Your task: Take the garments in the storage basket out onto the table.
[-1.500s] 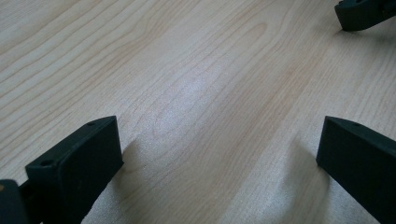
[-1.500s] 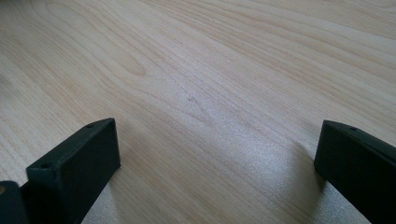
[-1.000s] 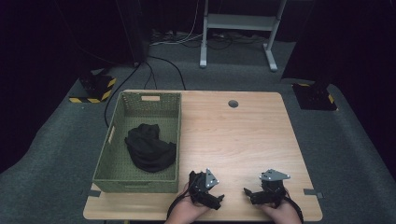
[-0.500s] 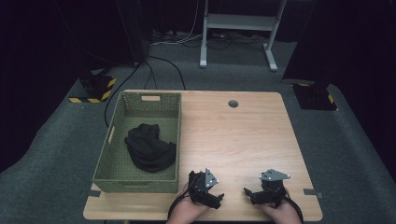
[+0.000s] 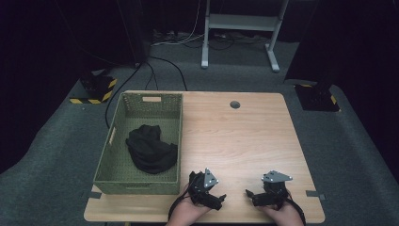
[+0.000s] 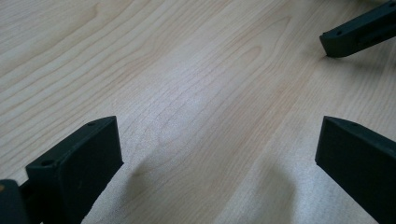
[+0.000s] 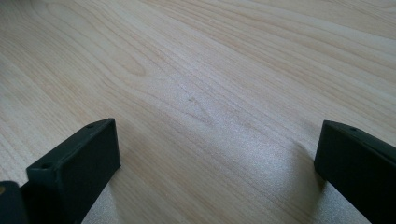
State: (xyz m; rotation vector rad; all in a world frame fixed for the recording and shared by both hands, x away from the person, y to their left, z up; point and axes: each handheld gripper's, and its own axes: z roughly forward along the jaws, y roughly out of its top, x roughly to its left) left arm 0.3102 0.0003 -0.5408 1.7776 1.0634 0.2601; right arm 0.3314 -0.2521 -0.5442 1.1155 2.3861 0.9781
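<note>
- At near edge of surface (image 5: 235,132): left hand-held gripper (image 5: 217,197) and right hand-held gripper (image 5: 251,194) rest, jaws apart, gripping nothing.
- Basket (image 5: 117,175) at left side holds black cloth (image 5: 150,149).

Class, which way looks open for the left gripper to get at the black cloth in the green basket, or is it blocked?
Probably yes, from above: the left gripper is open and empty beside the basket, whose top is open; its wall stands between them, so it must lift over to the black cloth.
</note>
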